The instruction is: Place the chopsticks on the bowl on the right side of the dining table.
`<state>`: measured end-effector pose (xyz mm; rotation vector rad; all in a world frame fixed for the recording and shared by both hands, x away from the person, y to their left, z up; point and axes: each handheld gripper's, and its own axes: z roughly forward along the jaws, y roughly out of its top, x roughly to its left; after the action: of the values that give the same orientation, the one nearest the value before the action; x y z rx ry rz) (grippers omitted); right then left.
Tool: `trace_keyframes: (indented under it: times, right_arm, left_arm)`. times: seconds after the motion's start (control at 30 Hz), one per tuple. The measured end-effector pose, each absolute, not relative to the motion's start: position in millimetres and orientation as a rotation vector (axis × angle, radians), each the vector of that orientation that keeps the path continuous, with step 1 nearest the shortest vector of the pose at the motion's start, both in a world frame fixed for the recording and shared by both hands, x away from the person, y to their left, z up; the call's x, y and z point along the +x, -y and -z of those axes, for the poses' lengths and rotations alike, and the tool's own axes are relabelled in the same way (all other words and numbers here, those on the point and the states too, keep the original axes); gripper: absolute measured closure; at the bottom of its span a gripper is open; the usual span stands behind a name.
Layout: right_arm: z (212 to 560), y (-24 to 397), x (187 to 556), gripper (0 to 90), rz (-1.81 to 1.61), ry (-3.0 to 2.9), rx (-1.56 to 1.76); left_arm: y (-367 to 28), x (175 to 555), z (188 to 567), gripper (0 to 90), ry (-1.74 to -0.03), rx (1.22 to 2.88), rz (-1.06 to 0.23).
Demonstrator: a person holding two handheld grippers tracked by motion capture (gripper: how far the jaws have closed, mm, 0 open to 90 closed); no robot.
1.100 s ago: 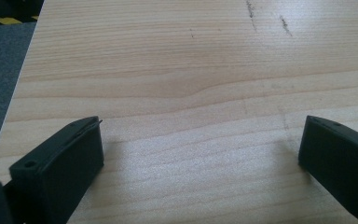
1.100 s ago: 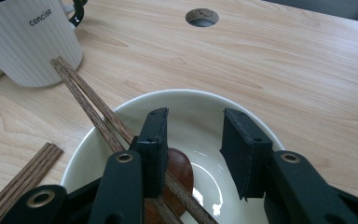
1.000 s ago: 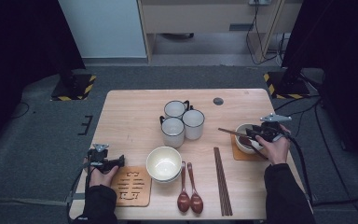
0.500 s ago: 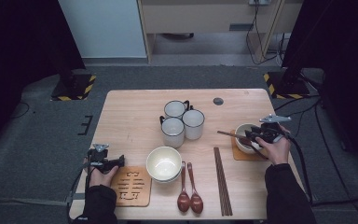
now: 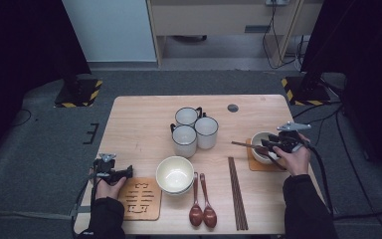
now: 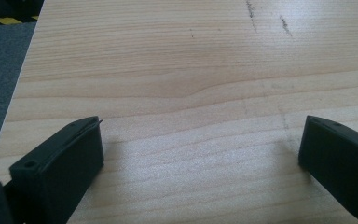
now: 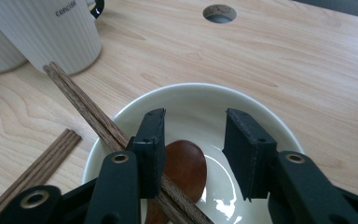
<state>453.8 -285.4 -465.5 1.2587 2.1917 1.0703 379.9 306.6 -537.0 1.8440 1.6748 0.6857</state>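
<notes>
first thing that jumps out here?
The right tool, at the table's right edge, hangs over a white bowl on a mat; its jaws have just been opening, and nothing is pinched between them. Chopsticks lie across the bowl's rim, over a brown spoon inside. The left tool stands wide open over bare wood at the near left, by a carved coaster.
</notes>
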Motion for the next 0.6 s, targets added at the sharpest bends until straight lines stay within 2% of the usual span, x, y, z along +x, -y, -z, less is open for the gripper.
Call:
trace_keyframes:
  times: [0.33,0.6]
  right_arm:
    - [449.2,294.1,434.4,59.4,-1.118,-2.152,1.224]
    - [442.4,312.9,417.5,63.9,-1.154,-2.104,1.239]
  left_arm:
    - [-306.6,379.9,537.1,0.0,-1.675,1.844,-0.686]
    - [-306.6,379.9,537.0,0.0,-1.675,1.844,-0.685]
